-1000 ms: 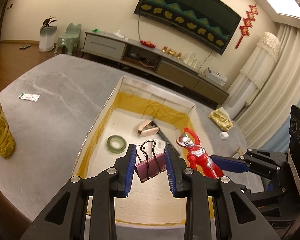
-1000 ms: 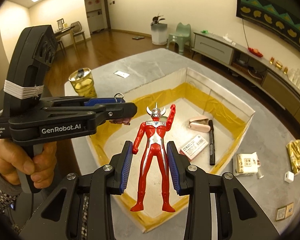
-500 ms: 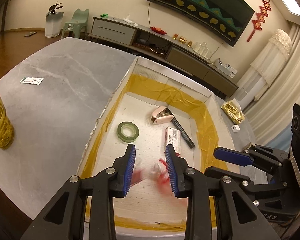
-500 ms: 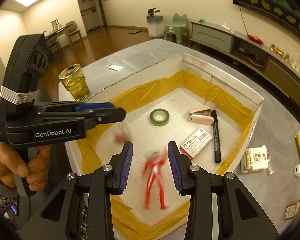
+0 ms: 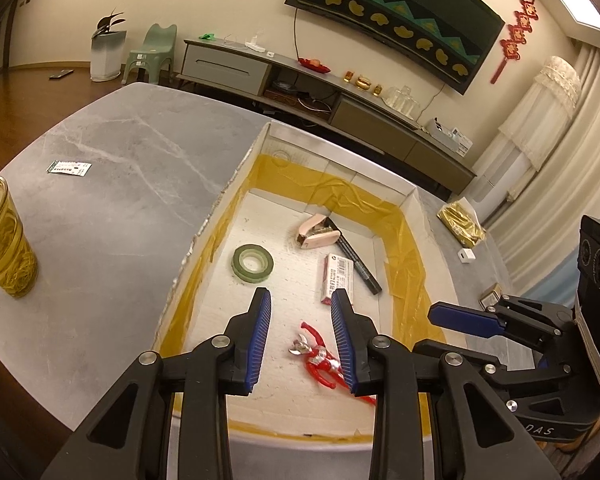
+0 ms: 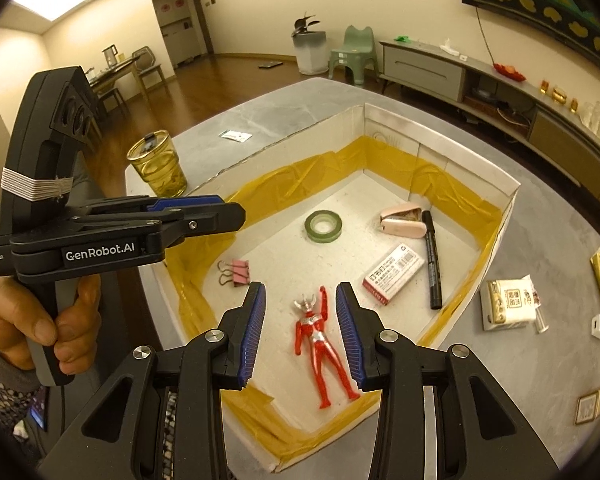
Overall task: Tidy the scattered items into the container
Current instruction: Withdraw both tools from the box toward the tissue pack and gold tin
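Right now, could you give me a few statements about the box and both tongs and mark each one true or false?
1. The red figure lies flat on the floor of the box. True.
2. The right tongs are shut on the figure. False: they are open and hold nothing.
3. The pink binder clip lies inside the box. True.
4. The green tape roll sits out on the table. False: it is in the box.
5. The left tongs are open and empty. True.
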`<state>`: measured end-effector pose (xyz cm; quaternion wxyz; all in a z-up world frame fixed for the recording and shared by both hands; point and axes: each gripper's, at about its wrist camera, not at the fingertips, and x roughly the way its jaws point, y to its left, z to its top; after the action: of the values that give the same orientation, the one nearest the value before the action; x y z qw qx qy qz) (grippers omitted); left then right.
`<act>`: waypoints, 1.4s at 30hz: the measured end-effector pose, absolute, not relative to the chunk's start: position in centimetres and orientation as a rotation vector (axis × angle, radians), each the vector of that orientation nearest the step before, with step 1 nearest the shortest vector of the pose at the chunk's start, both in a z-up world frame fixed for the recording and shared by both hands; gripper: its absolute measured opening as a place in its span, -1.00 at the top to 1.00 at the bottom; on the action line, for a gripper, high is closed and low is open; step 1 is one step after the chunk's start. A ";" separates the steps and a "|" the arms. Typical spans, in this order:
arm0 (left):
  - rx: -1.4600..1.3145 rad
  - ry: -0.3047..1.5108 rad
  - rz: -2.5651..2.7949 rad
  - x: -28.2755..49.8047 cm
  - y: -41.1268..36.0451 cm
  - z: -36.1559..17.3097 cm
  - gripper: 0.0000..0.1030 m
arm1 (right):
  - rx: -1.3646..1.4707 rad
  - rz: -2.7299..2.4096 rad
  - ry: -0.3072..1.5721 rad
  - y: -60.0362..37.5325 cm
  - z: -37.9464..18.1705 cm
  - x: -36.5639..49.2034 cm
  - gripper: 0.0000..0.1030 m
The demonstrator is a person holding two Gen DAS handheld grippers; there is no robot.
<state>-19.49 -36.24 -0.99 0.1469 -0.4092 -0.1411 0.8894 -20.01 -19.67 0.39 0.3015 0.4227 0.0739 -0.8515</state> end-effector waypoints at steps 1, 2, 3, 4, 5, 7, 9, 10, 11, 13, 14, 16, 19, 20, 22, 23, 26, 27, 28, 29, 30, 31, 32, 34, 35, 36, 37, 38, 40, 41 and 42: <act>-1.181 -0.401 2.559 -19.3 -36.2 -0.9 0.36 | 1.124 -2.257 0.195 -19.6 0.4 -19.9 0.22; -1.183 -0.395 2.559 -19.1 -36.1 -0.9 0.36 | 1.126 -2.255 0.192 -19.5 0.4 -19.7 0.22; -1.184 -0.390 2.557 -18.9 -36.0 -0.8 0.36 | 1.128 -2.254 0.190 -19.5 0.4 -19.5 0.22; -1.186 -0.386 2.557 -18.7 -35.9 -0.8 0.36 | 1.129 -2.255 0.188 -19.4 0.5 -19.4 0.22; -1.187 -0.384 2.558 -18.5 -35.8 -0.7 0.36 | 1.130 -2.256 0.185 -19.3 0.5 -19.2 0.22; -1.185 -0.380 2.555 -18.2 -35.7 -0.5 0.36 | 1.131 -2.256 0.176 -19.0 0.7 -18.9 0.22; -1.182 -0.371 2.555 -17.8 -35.4 -0.2 0.36 | 1.130 -2.257 0.168 -18.8 0.9 -18.5 0.22; -1.180 -0.367 2.553 -17.6 -35.2 -0.1 0.36 | 1.129 -2.258 0.167 -18.7 0.9 -18.2 0.22; -1.179 -0.363 2.551 -17.4 -35.0 0.0 0.36 | 1.127 -2.258 0.166 -18.6 1.0 -18.0 0.22; -1.175 -0.350 2.548 -16.9 -34.6 0.3 0.36 | 1.126 -2.259 0.162 -18.4 1.2 -17.6 0.22; -1.174 -0.344 2.545 -16.7 -34.3 0.4 0.36 | 1.126 -2.258 0.158 -18.3 1.2 -17.3 0.22; -1.170 -0.331 2.541 -16.3 -33.8 0.7 0.36 | 1.124 -2.256 0.152 -18.1 1.3 -16.8 0.22; -1.168 -0.314 2.534 -15.5 -33.2 1.0 0.36 | 1.121 -2.254 0.141 -17.7 1.5 -15.9 0.22; -1.168 -0.311 2.533 -15.3 -33.0 1.0 0.36 | 1.120 -2.253 0.137 -17.5 1.5 -15.5 0.22; -1.170 -0.301 2.527 -14.9 -32.5 1.2 0.36 | 1.118 -2.252 0.129 -17.2 1.6 -14.9 0.22; -1.170 -0.298 2.526 -14.6 -32.2 1.3 0.36 | 1.117 -2.251 0.123 -17.0 1.6 -14.5 0.22; -1.160 -0.310 2.519 -13.7 -31.7 1.7 0.36 | 1.114 -2.249 0.108 -16.3 1.8 -13.5 0.22; -1.157 -0.312 2.517 -13.5 -31.5 1.8 0.36 | 1.113 -2.247 0.101 -16.0 1.8 -13.1 0.22; -1.155 -0.313 2.512 -13.2 -31.2 1.9 0.36 | 1.112 -2.247 0.097 -15.8 1.9 -12.8 0.22; -1.155 -0.310 2.507 -12.9 -30.9 2.0 0.36 | 1.110 -2.247 0.091 -15.5 1.9 -12.5 0.22; -1.157 -0.304 2.503 -12.6 -30.5 2.0 0.36 | 1.108 -2.248 0.085 -15.2 2.0 -12.1 0.22; -1.158 -0.297 2.499 -12.4 -30.2 2.1 0.36 | 1.105 -2.250 0.075 -14.8 2.0 -11.7 0.22; -1.158 -0.288 2.494 -12.1 -29.8 2.2 0.36 | 1.102 -2.254 0.065 -14.3 2.1 -11.3 0.22; -1.160 -0.270 2.482 -11.6 -28.8 2.3 0.36 | 1.097 -2.260 0.046 -13.5 2.2 -10.7 0.22; -1.160 -0.264 2.476 -11.3 -28.4 2.3 0.36 | 1.094 -2.265 0.035 -12.9 2.3 -10.3 0.22; -1.160 -0.258 2.471 -11.0 -28.0 2.4 0.36 | 1.091 -2.270 0.027 -12.5 2.4 -10.0 0.22; -1.159 -0.250 2.465 -10.8 -27.5 2.4 0.36 | 1.090 -2.274 0.019 -12.0 2.5 -9.7 0.22; -1.158 -0.242 2.458 -10.5 -27.0 2.5 0.36 | 1.088 -2.279 0.010 -11.5 2.5 -9.3 0.22; -1.155 -0.226 2.442 -10.0 -25.8 2.6 0.29 | 1.082 -2.291 -0.011 -10.3 2.6 -8.6 0.22; -1.153 -0.216 2.435 -9.7 -25.2 2.6 0.25 | 1.081 -2.299 -0.021 -9.8 2.7 -8.2 0.22; -1.151 -0.206 2.428 -9.5 -24.5 2.7 0.24 | 1.080 -2.306 -0.031 -9.2 2.7 -7.8 0.22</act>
<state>-9.48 -24.52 2.67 0.2215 -0.4166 -0.0746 0.8785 -7.79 -9.18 2.68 0.2932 0.4054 -0.0118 -0.8658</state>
